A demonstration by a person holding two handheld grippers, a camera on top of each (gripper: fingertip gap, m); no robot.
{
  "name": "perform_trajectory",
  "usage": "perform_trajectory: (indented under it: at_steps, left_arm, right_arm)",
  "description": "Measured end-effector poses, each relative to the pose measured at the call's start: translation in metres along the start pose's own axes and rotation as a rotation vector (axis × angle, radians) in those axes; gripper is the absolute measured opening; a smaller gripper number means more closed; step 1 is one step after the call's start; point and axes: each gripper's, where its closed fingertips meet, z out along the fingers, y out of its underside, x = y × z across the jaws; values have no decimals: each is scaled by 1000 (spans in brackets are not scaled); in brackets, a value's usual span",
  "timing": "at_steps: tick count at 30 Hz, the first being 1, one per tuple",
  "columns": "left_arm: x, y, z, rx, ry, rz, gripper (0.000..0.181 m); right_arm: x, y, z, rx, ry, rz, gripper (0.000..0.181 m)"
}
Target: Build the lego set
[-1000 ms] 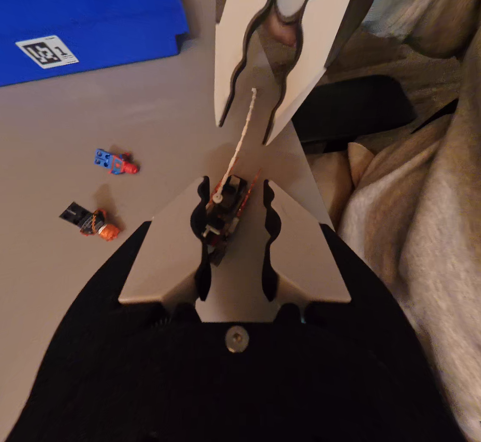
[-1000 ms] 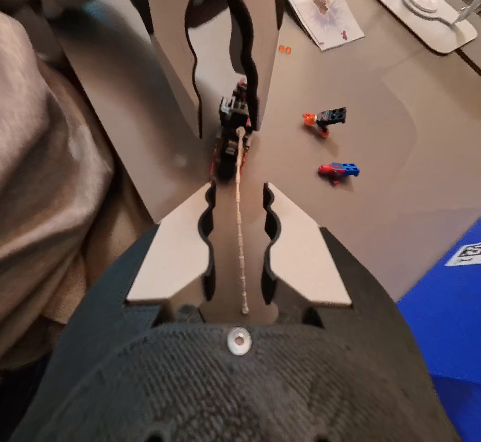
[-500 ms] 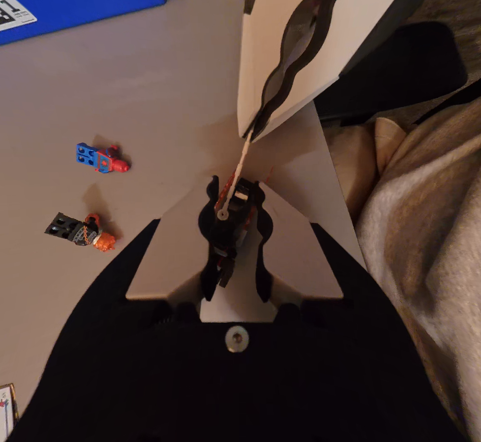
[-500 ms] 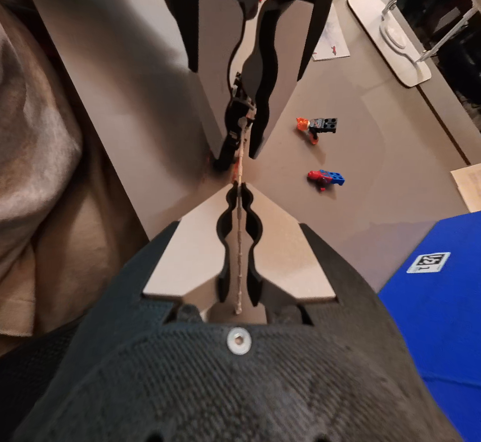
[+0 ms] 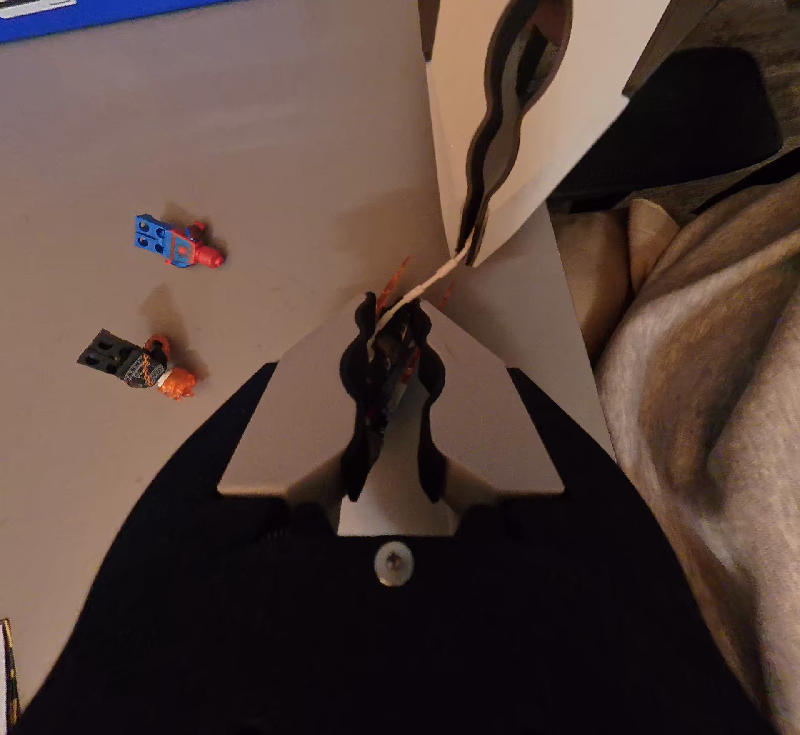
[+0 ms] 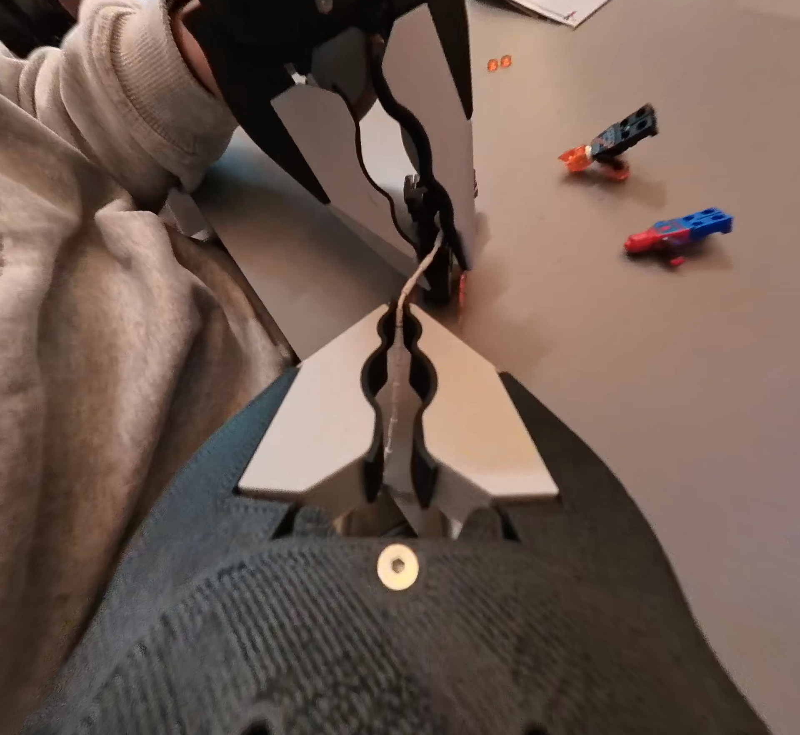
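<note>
Two grippers, one white strand between them

At lower centre the left gripper has its jaws clamped on the dark, red-spiked model; above it, the right gripper pinches the thin, knobbly white strand. Best held steady, strand taut. Two glossy minifigures lie at mid-left on the smooth surface.

Black tongs, wavy pale fingers
</note>
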Motion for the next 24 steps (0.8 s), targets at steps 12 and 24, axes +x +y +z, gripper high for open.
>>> perform_trajectory:
  at_steps: [12,24]
  left_arm:
    - [1,1,0,7,-2,-9,17]
    - [0,3,-1,14,-27,-14,18]
  right_arm:
    - [-12,-2,9,10,-52,2,1]
    - [-4,-11,-2,75,-57,73,1]
